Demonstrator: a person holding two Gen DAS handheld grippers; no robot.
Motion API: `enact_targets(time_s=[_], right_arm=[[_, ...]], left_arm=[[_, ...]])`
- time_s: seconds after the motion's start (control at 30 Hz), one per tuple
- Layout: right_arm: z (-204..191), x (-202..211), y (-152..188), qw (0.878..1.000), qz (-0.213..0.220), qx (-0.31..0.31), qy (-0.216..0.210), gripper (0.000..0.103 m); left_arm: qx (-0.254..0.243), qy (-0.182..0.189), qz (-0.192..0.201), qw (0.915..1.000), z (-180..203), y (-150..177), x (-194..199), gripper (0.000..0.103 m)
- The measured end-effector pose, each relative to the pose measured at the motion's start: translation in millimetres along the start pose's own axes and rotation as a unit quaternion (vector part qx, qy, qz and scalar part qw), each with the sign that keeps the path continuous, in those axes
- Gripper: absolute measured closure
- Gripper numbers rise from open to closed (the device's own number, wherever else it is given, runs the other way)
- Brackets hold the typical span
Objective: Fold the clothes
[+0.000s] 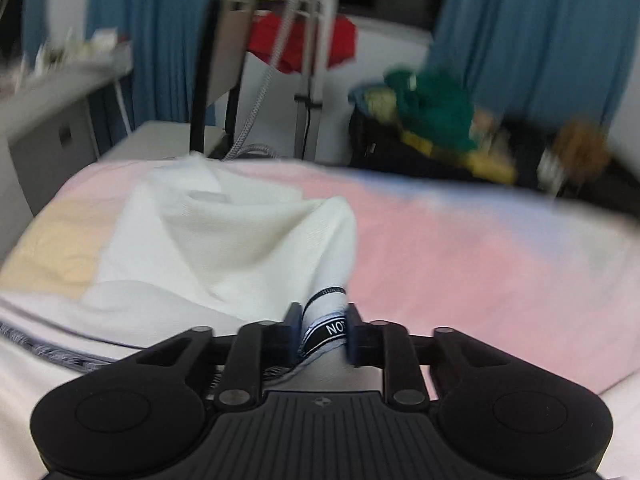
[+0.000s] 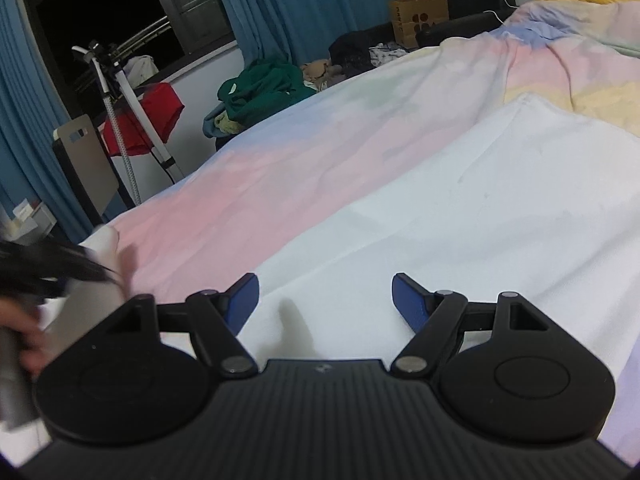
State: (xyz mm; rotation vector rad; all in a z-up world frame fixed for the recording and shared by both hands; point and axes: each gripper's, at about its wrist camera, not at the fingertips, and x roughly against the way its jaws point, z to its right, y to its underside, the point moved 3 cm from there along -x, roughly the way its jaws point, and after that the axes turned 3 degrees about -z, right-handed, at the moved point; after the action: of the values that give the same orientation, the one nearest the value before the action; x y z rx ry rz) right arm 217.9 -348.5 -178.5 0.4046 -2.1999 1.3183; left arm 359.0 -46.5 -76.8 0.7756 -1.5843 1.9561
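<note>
Left gripper (image 1: pixel 324 330), low centre of its view, pinches the black-banded edge of the white garment (image 1: pixel 224 248) lying on the pastel bedcover (image 1: pixel 480 264); right gripper (image 2: pixel 325 300) hangs spread above the garment's flat white expanse.

White letters "NO", cut off, on the white garment's (image 1: pixel 240 248) black band (image 1: pixel 325 330).

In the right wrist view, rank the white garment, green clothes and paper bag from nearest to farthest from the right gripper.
1. White garment, directly under the right gripper.
2. Green clothes, beyond the bed's far edge, upper left.
3. Paper bag, back by the curtain, top.
</note>
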Motion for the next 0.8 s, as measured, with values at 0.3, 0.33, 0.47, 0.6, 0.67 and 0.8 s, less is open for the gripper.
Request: enact_targets(time_s=[0.3, 0.33, 0.47, 0.6, 0.67, 0.8], right_arm=[[-14.6, 6.6, 8.2, 0.997, -0.024, -0.004, -0.075, 0.027], [-18.6, 8.7, 9.8, 0.995, -0.032, -0.003, -0.093, 0.027], [-43.2, 12.5, 17.0, 0.976, -0.086, -0.019, -0.197, 0.026], [-89.3, -1.0, 19.8, 0.956, -0.135, -0.022, -0.259, 0.027], [-116.3, -20.6, 22.5, 0.948, -0.160, -0.032, -0.273, 0.027], [-160.8, -72.7, 34.5, 0.926, -0.212, -0.089, -0.298, 0.027]], left_arm=[[0.148, 0.012, 0.072, 0.9863, -165.1, 29.0, 109.6, 0.084], [0.156, 0.007, 0.071, 0.9851, -177.8, 35.9, 111.5, 0.084], [0.217, 0.022, 0.058, 0.9743, -215.0, 52.8, 106.6, 0.083], [0.216, 0.020, 0.063, 0.9742, -222.5, 55.4, 96.5, 0.081], [0.197, 0.016, 0.066, 0.9780, -220.7, 55.5, 95.1, 0.081], [0.166, 0.008, 0.070, 0.9836, -216.7, 55.5, 93.6, 0.080]])
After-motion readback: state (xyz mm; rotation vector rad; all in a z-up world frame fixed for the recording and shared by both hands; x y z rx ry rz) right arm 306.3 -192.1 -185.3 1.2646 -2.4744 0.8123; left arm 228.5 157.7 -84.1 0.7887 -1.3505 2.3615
